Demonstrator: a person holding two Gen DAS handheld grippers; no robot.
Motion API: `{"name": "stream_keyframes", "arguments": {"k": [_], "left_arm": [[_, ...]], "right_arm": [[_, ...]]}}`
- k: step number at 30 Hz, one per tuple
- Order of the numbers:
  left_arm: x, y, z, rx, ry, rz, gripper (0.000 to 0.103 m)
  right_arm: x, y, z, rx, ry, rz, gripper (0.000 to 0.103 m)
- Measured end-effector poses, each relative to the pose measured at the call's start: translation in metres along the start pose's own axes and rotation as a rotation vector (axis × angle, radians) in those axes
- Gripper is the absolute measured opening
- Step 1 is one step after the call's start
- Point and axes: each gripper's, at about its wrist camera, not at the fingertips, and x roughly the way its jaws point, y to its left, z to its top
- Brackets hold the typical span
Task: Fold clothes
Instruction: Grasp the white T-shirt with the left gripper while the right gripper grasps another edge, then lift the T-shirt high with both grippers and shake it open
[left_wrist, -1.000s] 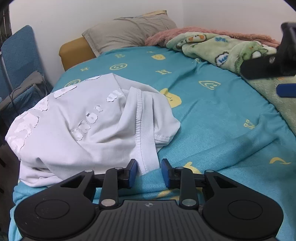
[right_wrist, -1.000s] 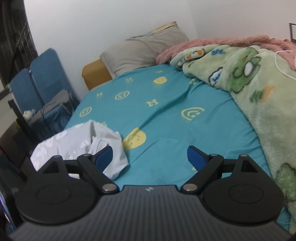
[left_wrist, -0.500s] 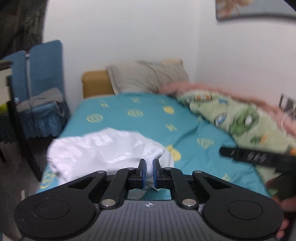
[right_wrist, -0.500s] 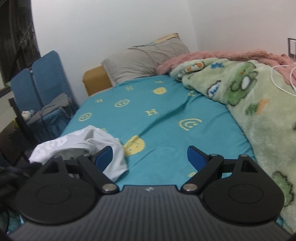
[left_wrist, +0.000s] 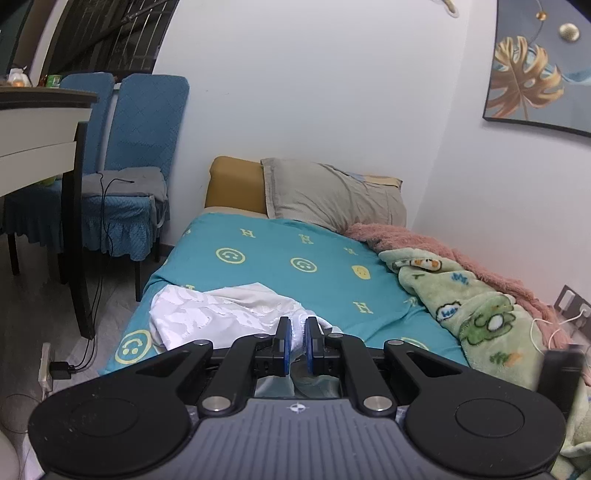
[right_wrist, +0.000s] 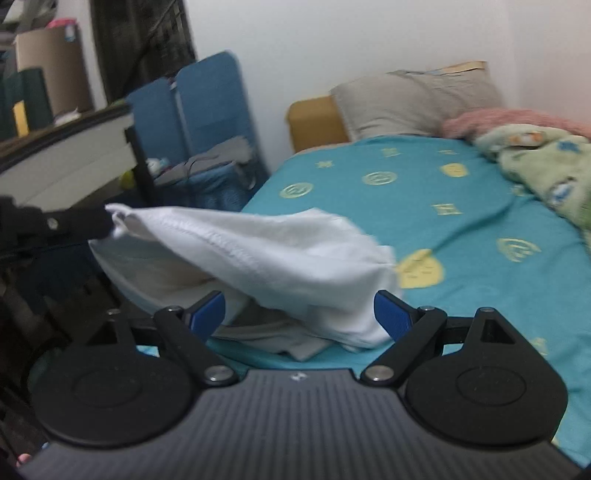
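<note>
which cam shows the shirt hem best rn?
Right wrist: the stitched hem runs across the lifted shirt, side-on though blurred. Left wrist shows only a bunch of fabric pinched in the left gripper, the rest rumpled on the bed.

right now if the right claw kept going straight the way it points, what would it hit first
Most likely the white garment: it hangs directly ahead of the open right claw, between its pads. The teal bedsheet lies beyond. The view is blurred, so depth is uncertain.

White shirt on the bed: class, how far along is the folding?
Done: no fold shows; the white shirt is bunched. In hand: the left gripper pinches its hem, lifting one end off the bed. Left: the open right gripper must grip, spread and fold.
</note>
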Motion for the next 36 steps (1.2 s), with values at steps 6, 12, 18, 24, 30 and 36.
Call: {"name": "stream_keyframes", "arguments": {"k": [6,12,18,24,30,36], "left_arm": [[0.013,0.019,0.002,-0.030,0.010,0.012,0.008],[0.047,0.025,-0.004,-0.076,0.080,-0.020,0.007],[0.046,0.005,-0.013,-0.040,0.037,-0.059,0.007],[0.035,0.013,-0.006,-0.095,-0.009,-0.054,0.007],[0.012,0.022,0.009,-0.132,-0.125,-0.070,0.007],[-0.030,0.015,0.019,-0.134,-0.250,-0.169,0.007]], "right_arm": [[0.047,0.003,0.002,0.049,0.020,0.024,0.089],[0.044,-0.033,0.017,0.293,-0.114,-0.070,0.089],[0.062,-0.053,0.024,0.283,-0.017,-0.142,0.089],[0.077,-0.065,0.005,0.300,0.089,-0.220,0.089],[0.012,-0.057,0.049,0.256,-0.110,-0.267,0.089],[-0.053,-0.039,0.077,0.142,-0.179,-0.324,0.089]]}}
